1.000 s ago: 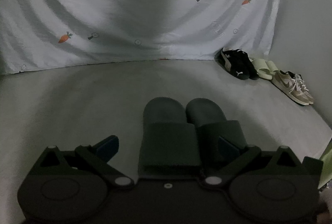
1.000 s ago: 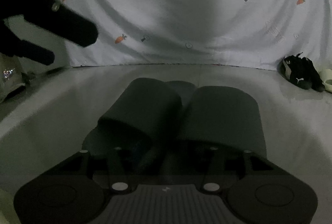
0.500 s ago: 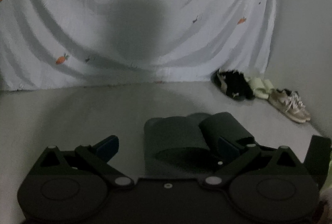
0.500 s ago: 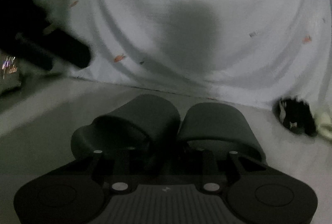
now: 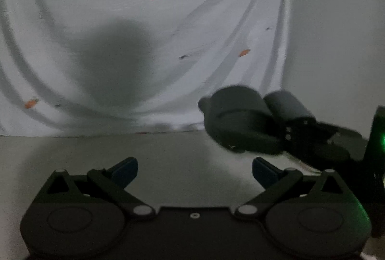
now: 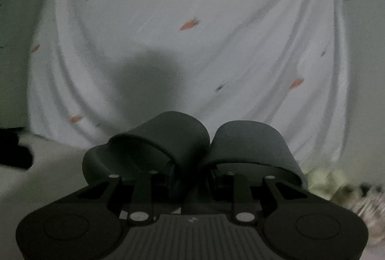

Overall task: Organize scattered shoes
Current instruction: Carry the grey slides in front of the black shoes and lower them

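Hanging across the far side of the scene, a white sheet (image 5: pixel 168 26) printed with small orange carrots covers the wall, draped in long folds, with a broad dark shadow (image 5: pixel 115 62) falling on its left-centre part. Below it runs a pale grey floor (image 5: pixel 156 159). Nearest in the left wrist view, the left gripper (image 5: pixel 195 169) is released, its two blue-tipped fingers (image 5: pixel 125 169) standing wide apart with only bare floor between them. Farther right in that view, the pair of dark slides (image 5: pixel 238 115) hangs clear of the floor, blurred, with toes pointing left and the right gripper's dark body reaching in from the right edge. In the right wrist view, the right gripper (image 6: pixel 190 179) is clenched on the pair of slides, its fingers pressing the two inner sides together so that the left strap (image 6: pixel 166 132) and the right strap (image 6: pixel 247 139) arch side by side just ahead of it, touching in the middle. At the left edge of that view sits a dark shape too blurred to identify. Low at the far right, pale green shoes (image 6: pixel 322 178) lie on the floor by the sheet, with other footwear beyond them too smeared to make out.
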Demonstrator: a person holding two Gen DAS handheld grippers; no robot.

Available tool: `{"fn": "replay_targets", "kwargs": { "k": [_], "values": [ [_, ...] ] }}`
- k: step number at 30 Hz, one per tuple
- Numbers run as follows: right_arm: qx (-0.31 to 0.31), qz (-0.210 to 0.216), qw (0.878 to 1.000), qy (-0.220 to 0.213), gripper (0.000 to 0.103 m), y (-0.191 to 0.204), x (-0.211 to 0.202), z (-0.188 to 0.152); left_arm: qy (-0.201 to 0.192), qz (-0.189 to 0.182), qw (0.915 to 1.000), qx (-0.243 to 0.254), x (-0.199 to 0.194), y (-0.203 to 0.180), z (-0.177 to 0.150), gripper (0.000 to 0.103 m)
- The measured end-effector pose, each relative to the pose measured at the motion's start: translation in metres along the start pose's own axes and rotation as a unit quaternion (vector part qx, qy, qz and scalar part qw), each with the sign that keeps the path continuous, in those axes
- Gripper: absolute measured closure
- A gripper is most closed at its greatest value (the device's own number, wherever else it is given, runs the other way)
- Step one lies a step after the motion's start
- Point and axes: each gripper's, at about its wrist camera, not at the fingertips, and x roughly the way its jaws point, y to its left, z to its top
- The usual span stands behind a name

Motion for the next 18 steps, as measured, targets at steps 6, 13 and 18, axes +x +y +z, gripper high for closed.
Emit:
{"fn": "replay_targets", "kwargs": {
  "k": [6, 13, 18],
  "values": [
    [-0.037, -0.025, 0.999, -0.012, 0.073, -0.097, 0.006, 0.000, 0.018, -0.011, 0.9998, 0.001, 0.028, -0.061, -0.003, 0.000],
    [-0.025, 0.004, 0.997, 0.069, 0.073, -0.185, 0.025, -0.062, 0.036, -0.001, 0.9993, 0.002, 0.080, -0.143, -0.006, 0.000],
    [-0.018, 0.041, 0.992, 0.117, 0.073, -0.215, 0.040, -0.107, 0.047, 0.026, 0.9985, -0.004, 0.101, -0.176, -0.006, 0.000]
  ]
}}
